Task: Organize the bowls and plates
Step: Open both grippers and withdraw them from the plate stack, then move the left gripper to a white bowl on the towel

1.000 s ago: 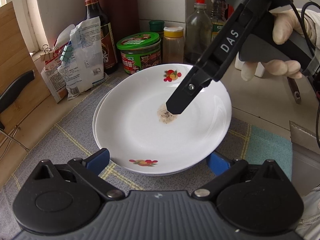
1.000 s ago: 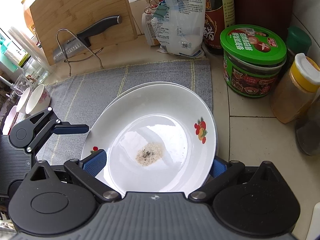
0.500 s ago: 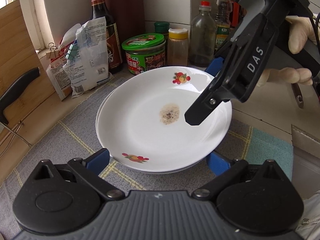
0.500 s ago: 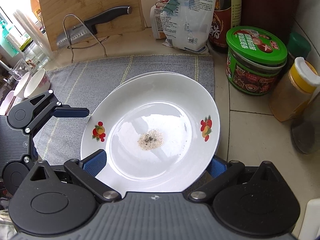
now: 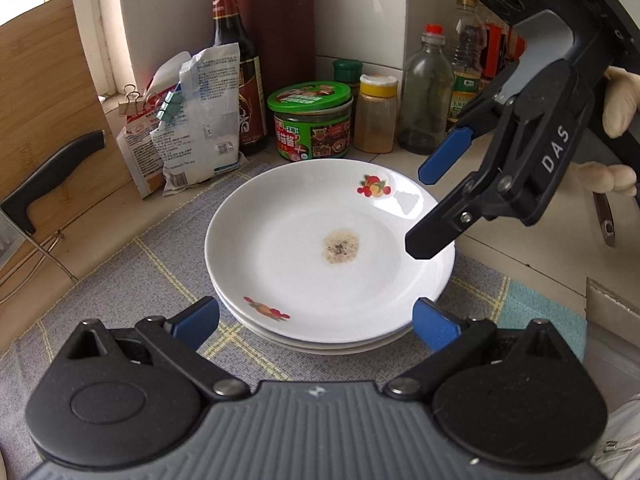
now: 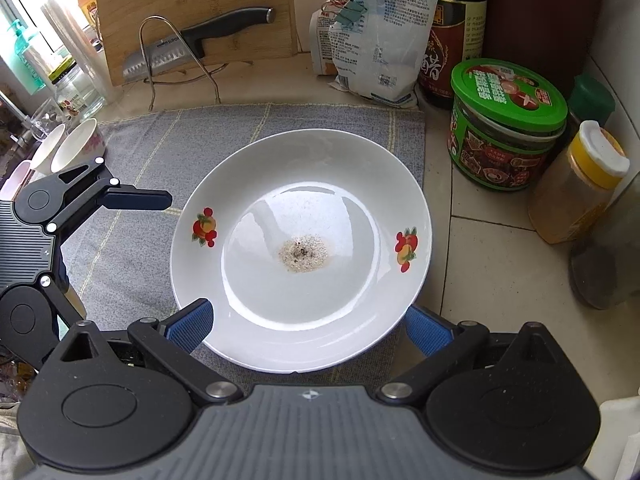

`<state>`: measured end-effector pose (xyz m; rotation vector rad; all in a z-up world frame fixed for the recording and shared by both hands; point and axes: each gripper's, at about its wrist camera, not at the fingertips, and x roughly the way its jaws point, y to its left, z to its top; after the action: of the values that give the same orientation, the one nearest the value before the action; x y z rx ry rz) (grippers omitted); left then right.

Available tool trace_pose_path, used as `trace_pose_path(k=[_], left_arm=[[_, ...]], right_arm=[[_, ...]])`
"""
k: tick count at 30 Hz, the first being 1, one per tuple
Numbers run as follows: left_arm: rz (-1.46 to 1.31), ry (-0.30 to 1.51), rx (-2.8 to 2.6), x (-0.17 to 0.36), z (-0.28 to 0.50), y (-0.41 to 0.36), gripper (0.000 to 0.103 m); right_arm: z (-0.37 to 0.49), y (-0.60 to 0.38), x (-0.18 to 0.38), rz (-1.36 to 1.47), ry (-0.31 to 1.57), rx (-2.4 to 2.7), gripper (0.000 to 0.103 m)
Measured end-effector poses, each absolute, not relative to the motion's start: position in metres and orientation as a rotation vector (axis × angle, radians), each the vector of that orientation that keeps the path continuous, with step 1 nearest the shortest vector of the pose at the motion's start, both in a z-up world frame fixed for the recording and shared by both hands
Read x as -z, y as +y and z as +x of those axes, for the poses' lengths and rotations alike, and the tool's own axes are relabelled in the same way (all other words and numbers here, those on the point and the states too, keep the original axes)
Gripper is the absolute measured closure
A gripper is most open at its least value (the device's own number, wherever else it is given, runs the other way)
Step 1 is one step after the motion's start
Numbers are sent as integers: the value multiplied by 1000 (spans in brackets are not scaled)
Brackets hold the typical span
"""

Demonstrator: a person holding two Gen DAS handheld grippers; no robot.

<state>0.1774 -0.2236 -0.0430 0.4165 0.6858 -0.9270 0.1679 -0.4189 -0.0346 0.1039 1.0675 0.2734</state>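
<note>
A grey mat (image 5: pixel 132 272) is covering the counter, probably to cushion crockery — and the stack of plates (image 5: pixel 320 332) is sitting squarely on it, the top plate (image 5: pixel 304 276) nested level on the ones beneath, a speckled patch of residue (image 5: pixel 341 246) at its centre. The right gripper (image 5: pixel 430 210) is hovering over the stack's far rim with its jaws spread wide and empty, touching nothing. The left gripper (image 5: pixel 316 322) is waiting at the near edge, its blue fingers (image 5: pixel 196 320) parted on either side of the plates, gripping nothing. Two small bowls (image 6: pixel 66 148) are standing at the mat's far corner, apart from the plates — likely the next things to gather.
</note>
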Motion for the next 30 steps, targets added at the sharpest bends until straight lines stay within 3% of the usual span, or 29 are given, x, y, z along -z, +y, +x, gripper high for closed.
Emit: trace_pose_path(k=[20,30], left_arm=[[162,557,605,2,141,-145,1],[124,640,584,10,136,-54,1]], right_arm=[[168,-356,7,-28,856,-481,0],[155,-266,7,-79,822,-513,0]])
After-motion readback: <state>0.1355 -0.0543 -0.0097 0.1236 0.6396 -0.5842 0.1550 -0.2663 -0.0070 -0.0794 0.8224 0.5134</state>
